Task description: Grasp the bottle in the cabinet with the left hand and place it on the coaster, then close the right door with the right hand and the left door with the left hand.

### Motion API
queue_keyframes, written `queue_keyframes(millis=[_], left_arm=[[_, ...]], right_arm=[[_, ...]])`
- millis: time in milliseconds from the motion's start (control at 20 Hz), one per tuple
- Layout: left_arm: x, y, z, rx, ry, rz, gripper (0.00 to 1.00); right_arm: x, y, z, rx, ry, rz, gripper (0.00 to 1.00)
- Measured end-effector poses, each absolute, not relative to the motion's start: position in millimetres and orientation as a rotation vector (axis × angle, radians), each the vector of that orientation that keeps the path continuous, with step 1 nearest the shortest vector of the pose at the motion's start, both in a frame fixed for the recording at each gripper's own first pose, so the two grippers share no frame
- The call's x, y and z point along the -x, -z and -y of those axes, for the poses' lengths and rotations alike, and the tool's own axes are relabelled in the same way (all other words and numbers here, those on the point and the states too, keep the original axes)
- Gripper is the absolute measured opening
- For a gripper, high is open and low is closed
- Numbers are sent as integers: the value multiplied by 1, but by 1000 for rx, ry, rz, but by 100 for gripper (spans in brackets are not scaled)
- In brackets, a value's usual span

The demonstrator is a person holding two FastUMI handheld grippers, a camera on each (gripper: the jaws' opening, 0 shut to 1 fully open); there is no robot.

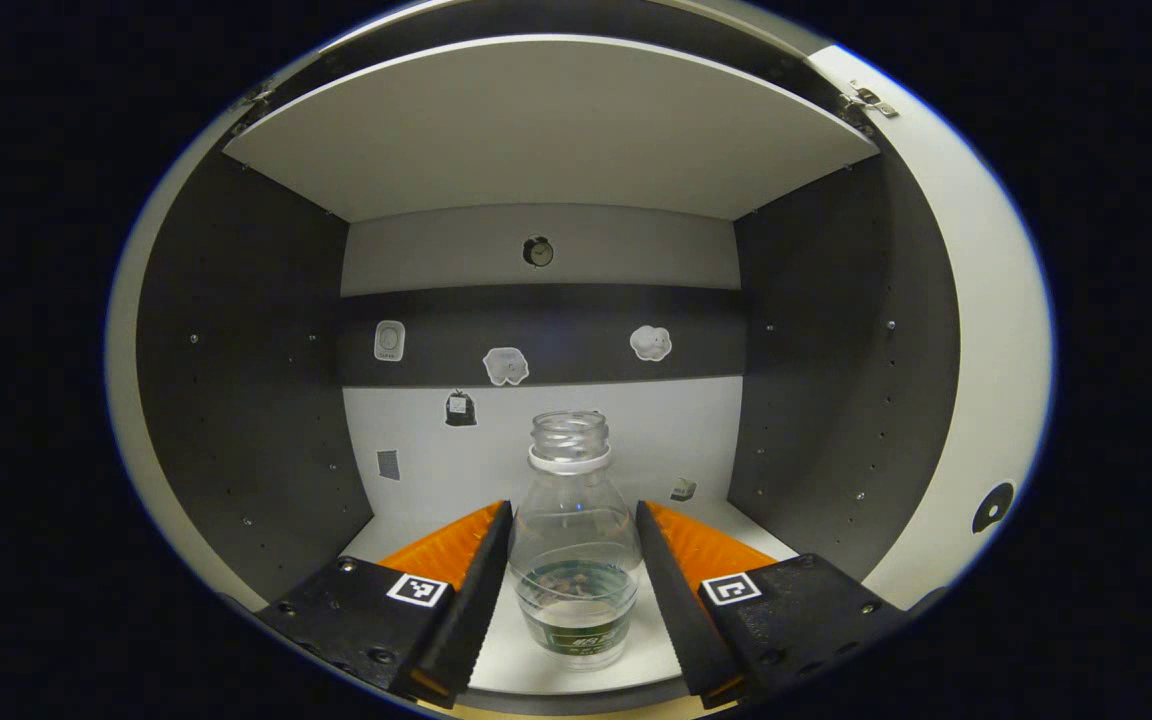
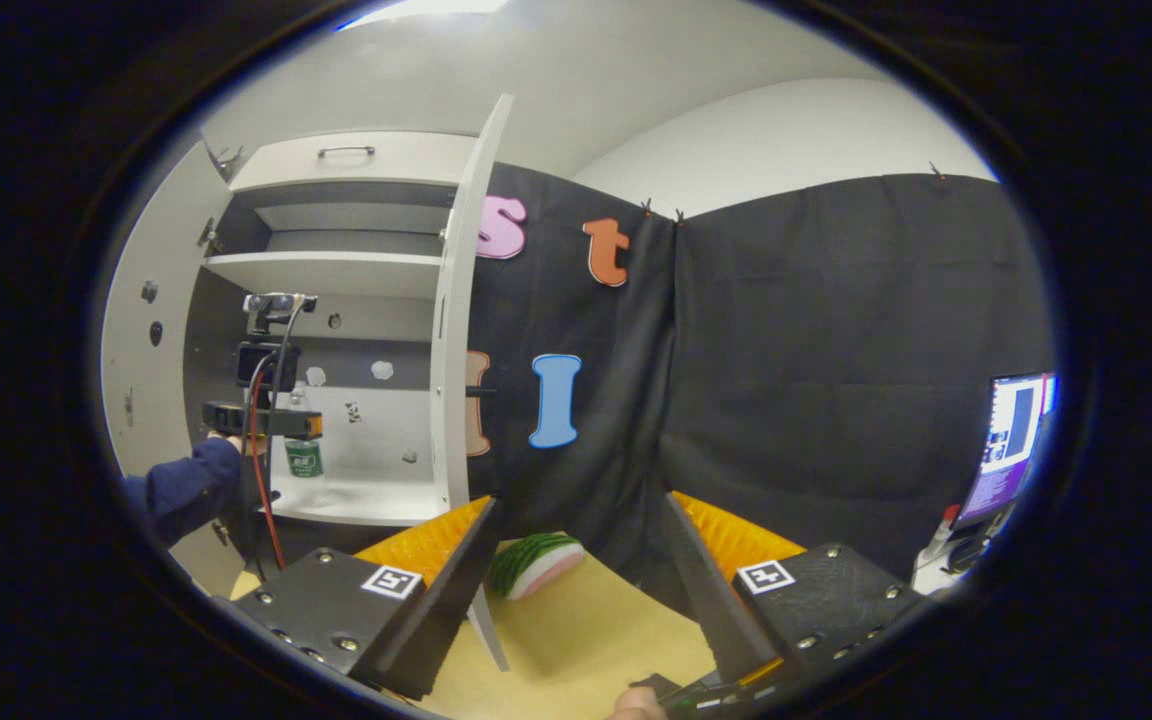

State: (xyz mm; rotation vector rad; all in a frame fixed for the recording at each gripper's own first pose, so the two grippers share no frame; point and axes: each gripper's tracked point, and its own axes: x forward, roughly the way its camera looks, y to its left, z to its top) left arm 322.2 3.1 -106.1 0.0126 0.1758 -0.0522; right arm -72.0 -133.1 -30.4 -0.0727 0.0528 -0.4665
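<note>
The bottle [image 1: 574,540] is flanked by the open left tongs [image 1: 573,560], seemingly untouched; they should be closed squarely on its body.

Black cloth wall [image 2: 836,350] behind a pale wooden table [image 2: 576,640].

A clear, capless bottle [image 1: 573,545] with a white neck ring and a dark green label stands on the white floor of the cabinet [image 1: 236,400], whose side walls are dark grey. The back panel is light grey, crossed by a dark band dotted with small white stickers [image 1: 506,365]. In the right gripper view, the right door [image 2: 461,340] is white, the table [image 2: 576,640] pale tan, and at 6 o'clock of that door lies a slice-shaped coaster [image 2: 536,562], striped green at the rim, pink within. A navy sleeve [image 2: 186,490] shows at 9 o'clock.
</note>
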Motion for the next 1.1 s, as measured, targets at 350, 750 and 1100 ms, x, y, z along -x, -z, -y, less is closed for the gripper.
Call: queue_keyframes(millis=[350,750,1100], left_arm=[[-289,87,9,37,164,-158,77],[-200,86,19,118,308,-197,77],[-132,144,26,93,344,-275,77]], right_arm=[[64,30,134,62,422,-53,99],[47,28,128,47,327,-47,99],[53,25,125,54,294,-30,99]])
